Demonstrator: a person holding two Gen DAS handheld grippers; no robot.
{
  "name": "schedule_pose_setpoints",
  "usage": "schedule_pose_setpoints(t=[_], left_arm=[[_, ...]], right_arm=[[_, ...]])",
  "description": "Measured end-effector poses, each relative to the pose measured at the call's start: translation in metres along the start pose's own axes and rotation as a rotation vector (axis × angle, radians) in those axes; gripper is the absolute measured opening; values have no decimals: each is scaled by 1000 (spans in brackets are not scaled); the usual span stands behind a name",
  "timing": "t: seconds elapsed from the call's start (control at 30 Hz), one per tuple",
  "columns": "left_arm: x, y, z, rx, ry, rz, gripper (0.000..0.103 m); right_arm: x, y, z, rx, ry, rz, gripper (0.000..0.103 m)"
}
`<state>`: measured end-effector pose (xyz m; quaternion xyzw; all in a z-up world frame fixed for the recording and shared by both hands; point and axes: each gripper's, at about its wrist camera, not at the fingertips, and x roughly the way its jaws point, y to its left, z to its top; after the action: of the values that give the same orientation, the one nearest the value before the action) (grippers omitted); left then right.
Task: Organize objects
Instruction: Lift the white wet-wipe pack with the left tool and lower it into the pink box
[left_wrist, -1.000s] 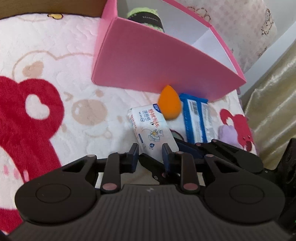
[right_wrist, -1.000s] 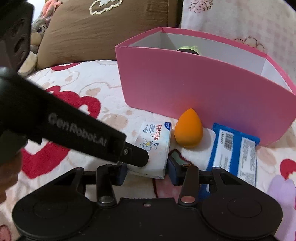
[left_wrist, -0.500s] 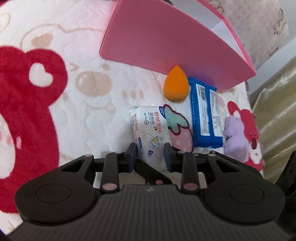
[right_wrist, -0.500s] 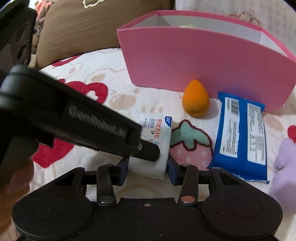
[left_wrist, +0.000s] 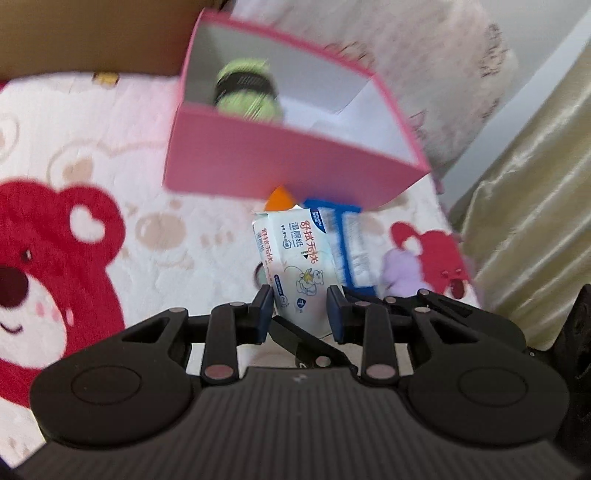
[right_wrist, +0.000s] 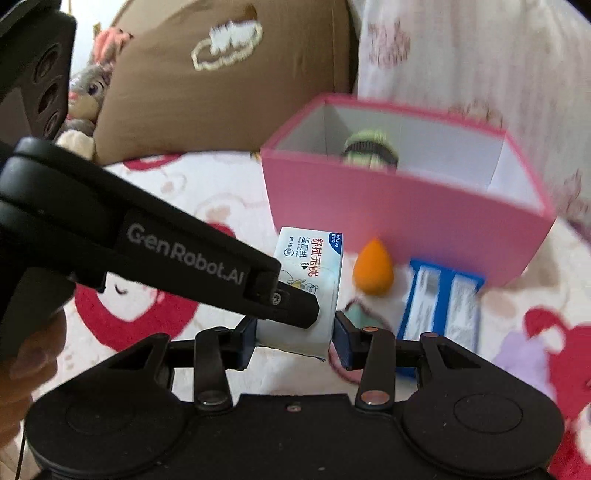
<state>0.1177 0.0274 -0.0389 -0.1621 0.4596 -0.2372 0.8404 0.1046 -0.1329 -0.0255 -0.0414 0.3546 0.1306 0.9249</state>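
A white pack of wet wipes (left_wrist: 295, 258) is held off a plush blanket (left_wrist: 74, 240) printed with red bears, gripped by two black hand-held grippers at once. The left gripper (left_wrist: 300, 310) has its blue-padded fingers pressed against the near end of the pack, one on each long edge, the jaws nearly closed. The right gripper (right_wrist: 293, 338) clamps the same near end from its own side, its jaws a little wider, pads against the pack's two narrow sides. In the right wrist view the left gripper's black finger, lettered "GenRobot.AI", crosses from the left and presses the pack's printed face.

The pack's long axis runs away from both cameras, its far end tipped upward toward a pink box (left_wrist: 280, 173) (white inside, open on top). Its printed face, with red characters and a small cartoon, looks up.

Inside the box lies a green and black striped roll (left_wrist: 245, 92), blurred. On the blanket just in front of the box's pink wall sit an orange teardrop sponge (right_wrist: 373, 271) and, beside it, a blue packet (right_wrist: 439, 306) lying flat. A brown cushion (right_wrist: 221, 74) stands behind the box.
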Motion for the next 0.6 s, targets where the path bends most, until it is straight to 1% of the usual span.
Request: schedule_pose_setpoints(t=[0.1,0.2,0.27,0.33,0.37,0.43,0.6], left_arm=[[-14,-14,9,30,-27,-6,28],[-19,-27,21,51,-37,-2,29],[-21,-35,30,64,-26,11,29],[-26,-43,42,79,-24,18,29],[-27,-47,49,80,-23,19,29],[-30,-54,66,84,-19,14,29],[-22,-64,111,89,0,0,29]], right_arm=[[-12,-1,17,-1,-25,-7,48],[-25,-9,30,8,-22,-28,47],[-29,-21,41,30,-5,-3,47],[-37,-30,52,41,-11,19,47],[-42,-31,53,34,-19,20,47],[-44,-37,66,13,-37,14,47],[-41,-67,102,31,-45,31,47]])
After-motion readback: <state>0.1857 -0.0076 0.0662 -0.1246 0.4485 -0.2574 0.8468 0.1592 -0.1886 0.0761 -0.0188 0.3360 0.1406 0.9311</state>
